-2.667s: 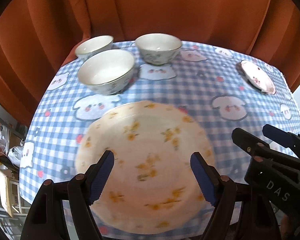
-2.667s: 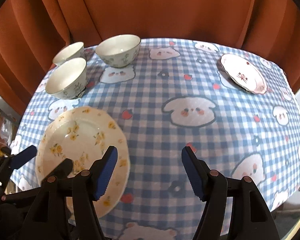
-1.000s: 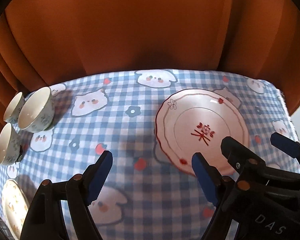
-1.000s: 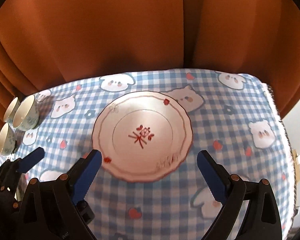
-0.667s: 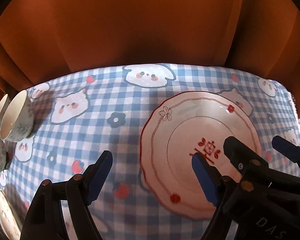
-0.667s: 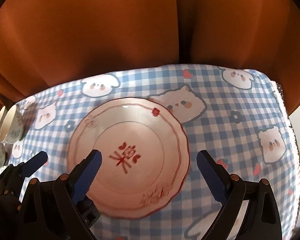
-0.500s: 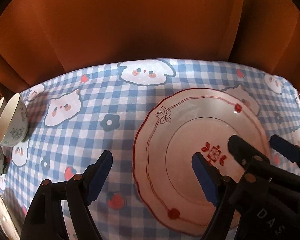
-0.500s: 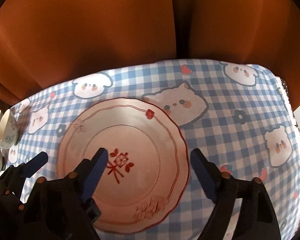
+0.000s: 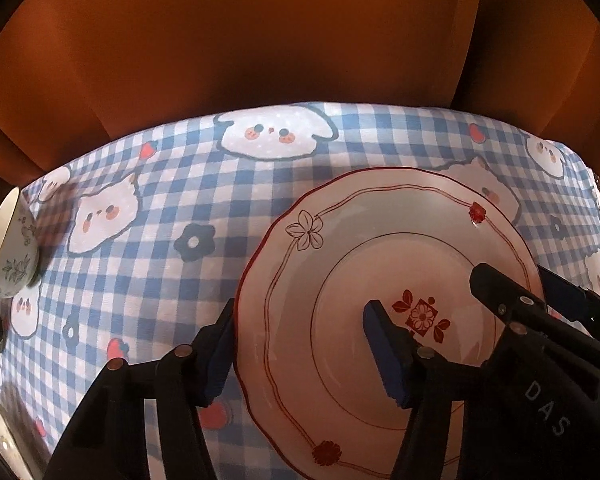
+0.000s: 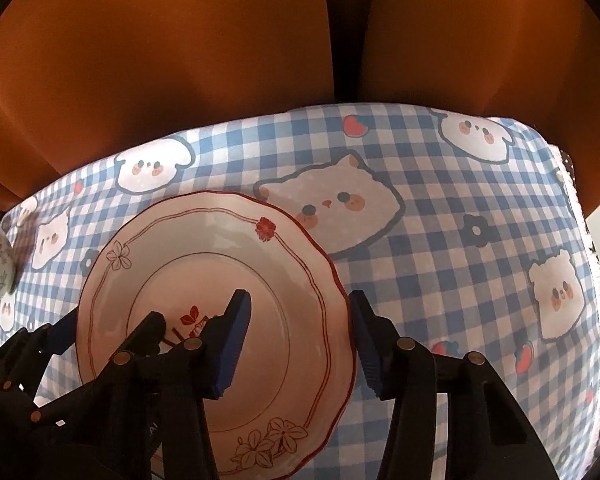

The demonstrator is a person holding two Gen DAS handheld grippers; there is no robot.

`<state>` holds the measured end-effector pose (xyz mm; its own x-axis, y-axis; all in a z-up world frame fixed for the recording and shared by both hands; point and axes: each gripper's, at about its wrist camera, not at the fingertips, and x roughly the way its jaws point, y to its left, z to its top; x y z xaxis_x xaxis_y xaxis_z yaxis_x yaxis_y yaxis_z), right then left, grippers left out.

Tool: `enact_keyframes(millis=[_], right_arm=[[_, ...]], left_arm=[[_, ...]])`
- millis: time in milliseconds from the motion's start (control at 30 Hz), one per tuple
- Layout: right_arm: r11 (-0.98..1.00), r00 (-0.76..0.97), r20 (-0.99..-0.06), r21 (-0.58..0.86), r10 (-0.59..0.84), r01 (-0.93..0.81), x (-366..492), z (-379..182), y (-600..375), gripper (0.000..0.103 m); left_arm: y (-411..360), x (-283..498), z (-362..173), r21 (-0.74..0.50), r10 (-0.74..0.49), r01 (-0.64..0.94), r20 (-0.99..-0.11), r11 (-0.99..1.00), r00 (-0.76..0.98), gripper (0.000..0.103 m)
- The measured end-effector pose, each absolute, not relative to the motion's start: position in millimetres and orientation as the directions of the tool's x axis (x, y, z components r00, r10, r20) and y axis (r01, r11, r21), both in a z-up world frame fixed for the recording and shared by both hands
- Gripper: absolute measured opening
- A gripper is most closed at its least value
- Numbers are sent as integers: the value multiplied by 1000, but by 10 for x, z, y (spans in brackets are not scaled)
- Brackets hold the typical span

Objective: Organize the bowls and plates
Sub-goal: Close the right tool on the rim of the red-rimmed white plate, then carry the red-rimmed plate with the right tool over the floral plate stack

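Both grippers have come down onto the red-rimmed plate since the earlier frames, and their jaws have just been closing; the left gripper now straddles the plate's left rim, one blue pad just outside the edge, the other over the inner well beside the red flower motif; the right gripper straddles the right rim likewise, one pad over the well, one outside against the scalloped edge; whether the pads press the rim cannot be told, the jaws standing partly apart; the plate lies flat on the blue gingham tablecloth; a floral bowl stands at far left; an orange curtain hangs behind.
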<state>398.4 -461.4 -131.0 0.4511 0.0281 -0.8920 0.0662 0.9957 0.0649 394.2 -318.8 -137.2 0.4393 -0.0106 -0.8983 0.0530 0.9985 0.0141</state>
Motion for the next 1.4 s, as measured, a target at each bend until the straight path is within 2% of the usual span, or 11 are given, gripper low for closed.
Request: enact_keyframes(millis=[533, 867, 1033, 1400], right_arm=[[993, 386, -918, 111, 90, 33, 3105, -1290, -4328, 54], [990, 345, -929, 139, 135, -12, 2696, -1277, -4230, 53], [994, 349, -931, 101, 106, -34, 2748, -1332, -4238, 39], [995, 335, -937, 89, 95, -35, 2759, -1380, -4222, 39]], left_arm=[[-2896, 3011, -1330, 46, 25, 46, -925, 998, 378, 62], [-2829, 2683, -1321, 42, 46, -18, -937, 999, 345, 62], [-2866, 2696, -1323, 68, 79, -43, -921, 997, 381, 62], [-2831, 2700, -1300, 73, 80, -35, -922, 997, 379, 58]])
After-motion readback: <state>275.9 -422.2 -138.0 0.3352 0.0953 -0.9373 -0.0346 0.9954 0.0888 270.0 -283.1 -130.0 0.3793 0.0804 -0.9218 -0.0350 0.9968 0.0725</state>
